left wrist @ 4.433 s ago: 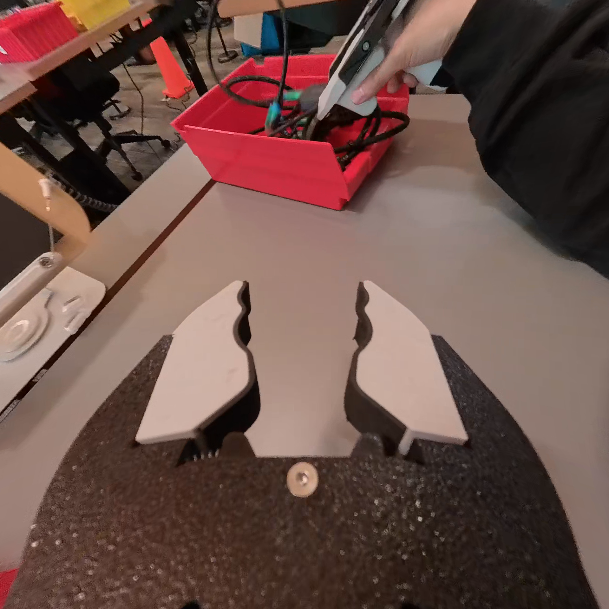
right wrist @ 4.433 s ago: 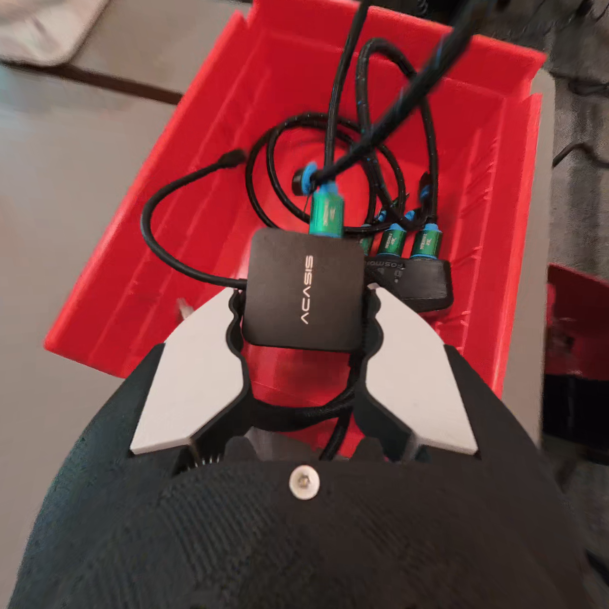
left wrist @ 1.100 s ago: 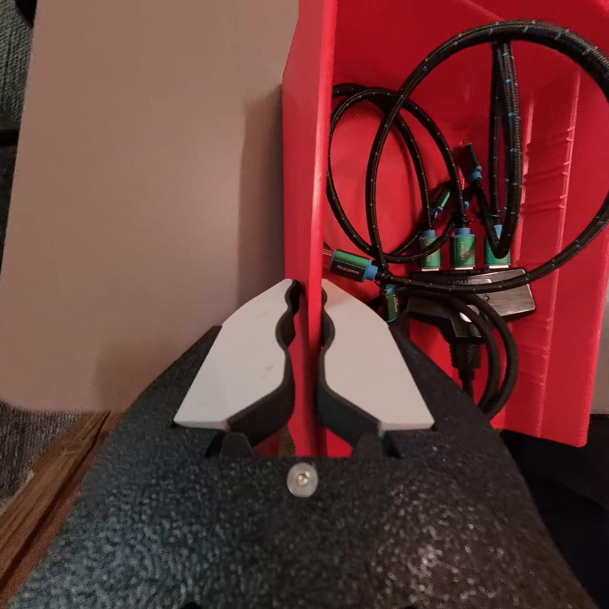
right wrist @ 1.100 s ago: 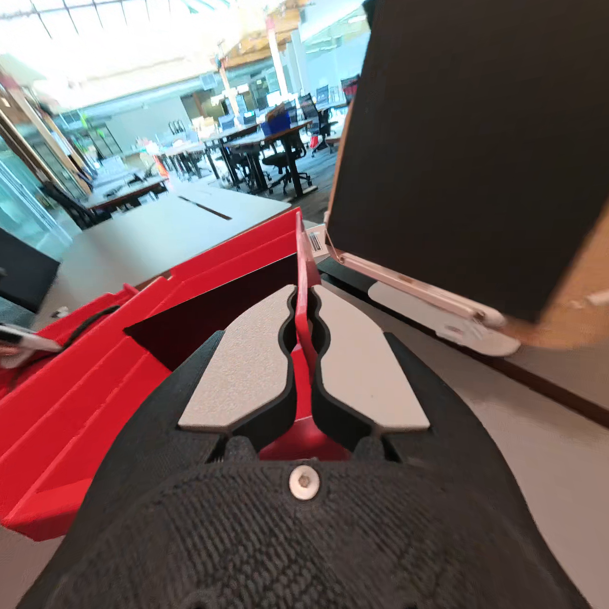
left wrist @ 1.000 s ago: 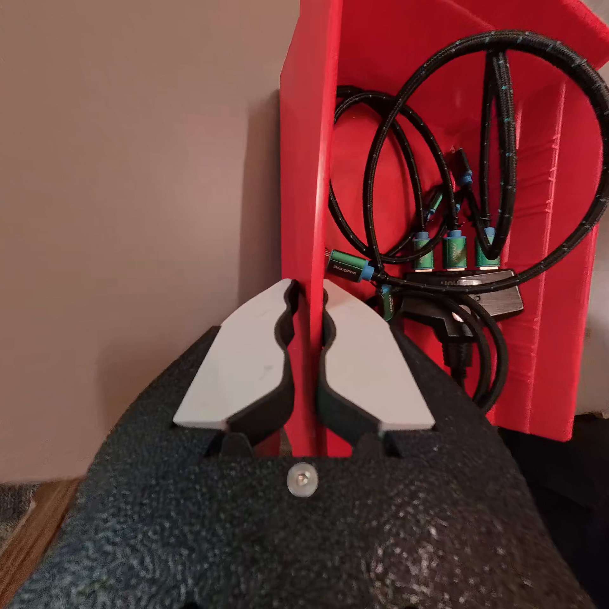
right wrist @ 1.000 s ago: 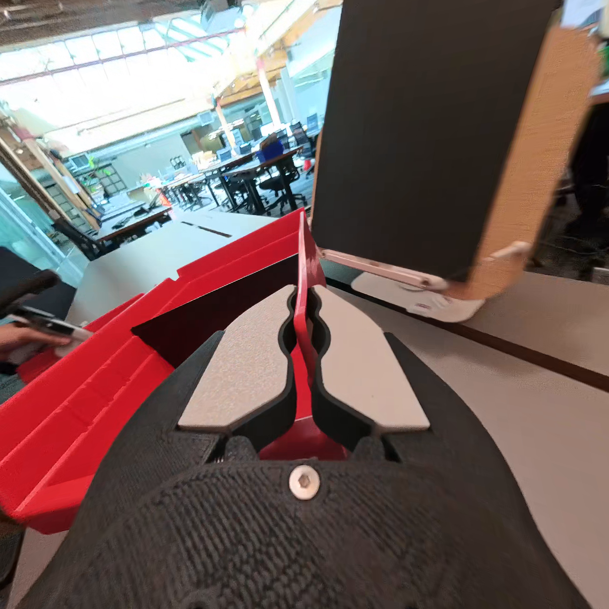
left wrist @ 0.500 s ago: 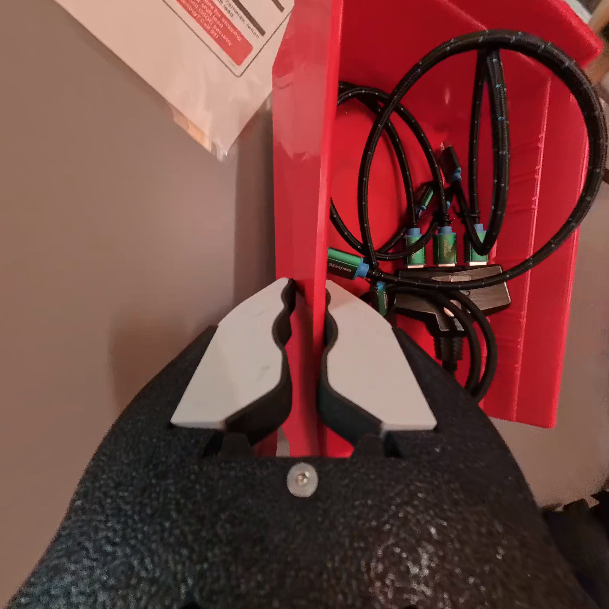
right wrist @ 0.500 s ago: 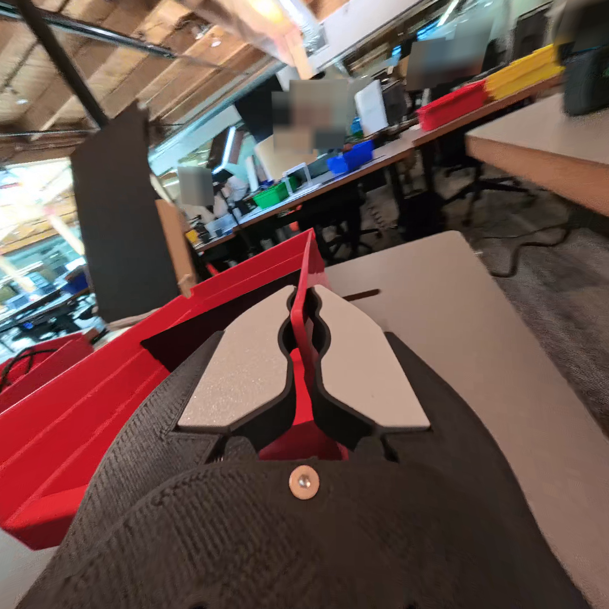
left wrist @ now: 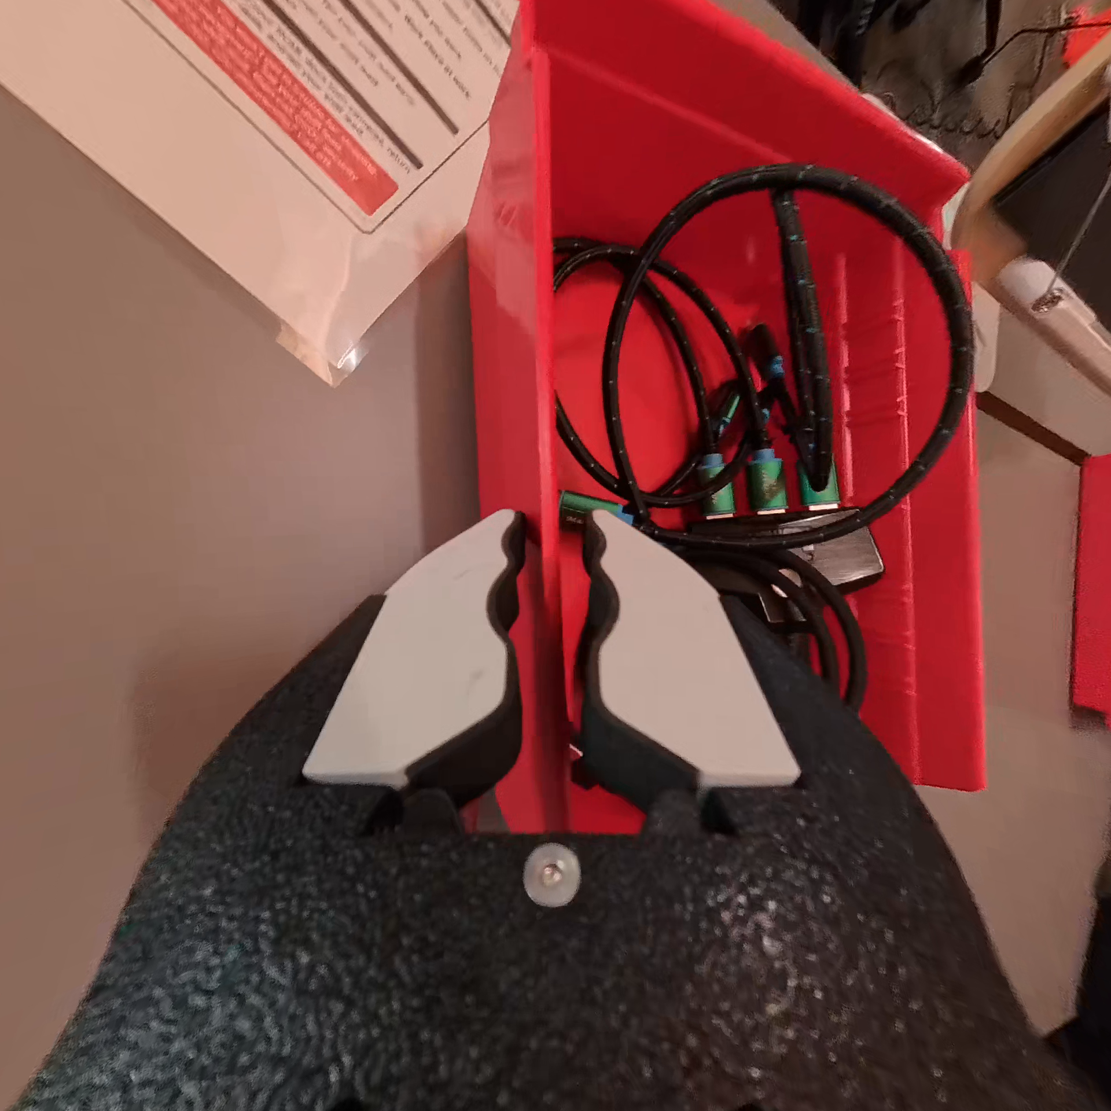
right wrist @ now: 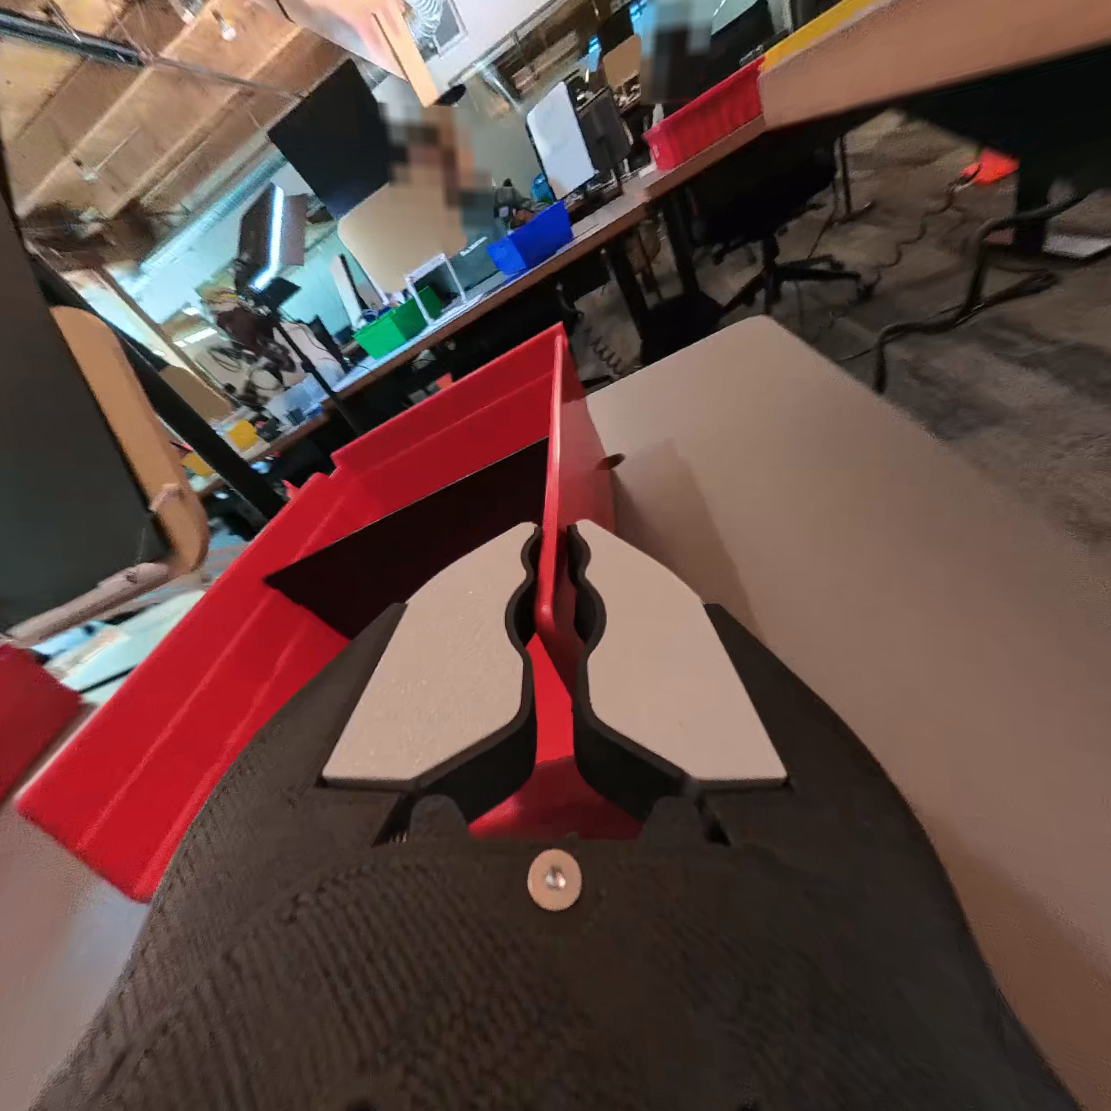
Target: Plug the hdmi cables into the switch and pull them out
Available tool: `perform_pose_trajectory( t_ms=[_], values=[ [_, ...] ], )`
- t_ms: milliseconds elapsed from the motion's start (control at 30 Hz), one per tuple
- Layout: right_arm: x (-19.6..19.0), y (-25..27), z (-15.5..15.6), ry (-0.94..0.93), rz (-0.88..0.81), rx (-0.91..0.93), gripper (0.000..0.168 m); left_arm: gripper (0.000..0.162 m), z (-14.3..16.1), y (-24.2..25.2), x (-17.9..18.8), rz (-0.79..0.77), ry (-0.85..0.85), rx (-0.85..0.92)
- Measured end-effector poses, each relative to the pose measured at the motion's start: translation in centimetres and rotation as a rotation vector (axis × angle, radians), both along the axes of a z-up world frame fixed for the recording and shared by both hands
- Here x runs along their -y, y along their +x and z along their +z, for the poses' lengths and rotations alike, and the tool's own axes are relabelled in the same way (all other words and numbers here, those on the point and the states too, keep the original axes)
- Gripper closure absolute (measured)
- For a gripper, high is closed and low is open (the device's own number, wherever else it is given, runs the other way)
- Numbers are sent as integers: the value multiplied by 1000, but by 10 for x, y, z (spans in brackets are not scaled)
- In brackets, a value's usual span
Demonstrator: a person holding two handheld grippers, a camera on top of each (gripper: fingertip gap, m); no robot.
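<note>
A red bin (left wrist: pixel 661 150) holds a black HDMI switch (left wrist: pixel 841 547) with three green-ended plugs (left wrist: pixel 766 487) seated in it side by side. Black braided HDMI cables (left wrist: pixel 938 288) loop above them. A further green plug (left wrist: pixel 574 505) lies loose by the wall. My left gripper (left wrist: pixel 556 523) is shut on the bin's left wall, one finger outside and one inside. In the right wrist view my right gripper (right wrist: pixel 553 532) is shut on another wall of the same bin (right wrist: pixel 180 691). From there the bin's contents are hidden.
The bin is over a grey table (left wrist: pixel 180 481), which also shows in the right wrist view (right wrist: pixel 841 601). A laminated printed sheet (left wrist: pixel 240 150) lies left of the bin. Another red object (left wrist: pixel 1091 601) lies at the right. A black panel (right wrist: pixel 60 451) stands at the left. Desks with coloured bins stand beyond.
Both grippers have carried and turned the bin over the table. The printed sheet has come into the left view. The right view swung from the black panel to the room. The left fingers stand slightly wider.
</note>
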State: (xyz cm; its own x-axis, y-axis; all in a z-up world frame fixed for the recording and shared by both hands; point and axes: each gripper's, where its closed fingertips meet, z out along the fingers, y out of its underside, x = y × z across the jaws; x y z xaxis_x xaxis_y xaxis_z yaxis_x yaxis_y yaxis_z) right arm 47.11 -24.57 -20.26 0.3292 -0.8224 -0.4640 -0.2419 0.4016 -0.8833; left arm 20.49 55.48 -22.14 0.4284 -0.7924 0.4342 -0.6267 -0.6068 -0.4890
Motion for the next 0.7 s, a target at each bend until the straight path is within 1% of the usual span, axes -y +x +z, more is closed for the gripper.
perform_pose_trajectory(
  t_ms=[33, 100, 167, 200, 233, 333, 400, 433, 467, 533, 567, 633, 700],
  values=[
    [-5, 2, 0, 51, 18, -5, 159, 144, 3, -1, -1, -13, 25, 9],
    [-9, 3, 0, 120, 44, -22, 152, 143, 18, -1, -5, -28, 116, 54],
    [-8, 2, 0, 128, 53, -50, 146, 134, 41, 1, -8, -29, 216, 121],
    [-3, 0, 1, 104, 38, -56, 138, 129, 52, 1, -6, -41, 260, 148],
    [2, -2, 5, 58, 20, -48, 129, 126, 61, 2, -2, -67, 299, 164],
    [7, -18, 30, -125, -13, 46, 114, 118, 80, -1, 15, -168, 407, 151],
    [-9, -34, 42, -259, 49, 85, 104, 115, 89, -1, 33, -257, 457, 154],
    [-20, -42, 43, -328, 95, 72, 95, 115, 92, 0, 44, -309, 468, 164],
    [-29, -50, 41, -389, 136, 50, 83, 114, 95, 1, 57, -365, 465, 175],
    [-51, -70, 37, -473, 247, 17, 76, 110, 94, 1, 83, -478, 441, 166],
    [-58, -79, 37, -489, 272, 10, 72, 108, 90, -1, 93, -533, 433, 141],
    [-74, -97, 42, -492, 324, 39, 73, 106, 79, -5, 107, -594, 419, 82],
    [-86, -112, 49, -490, 344, 79, 74, 104, 71, -6, 123, -620, 348, 57]
  ],
)
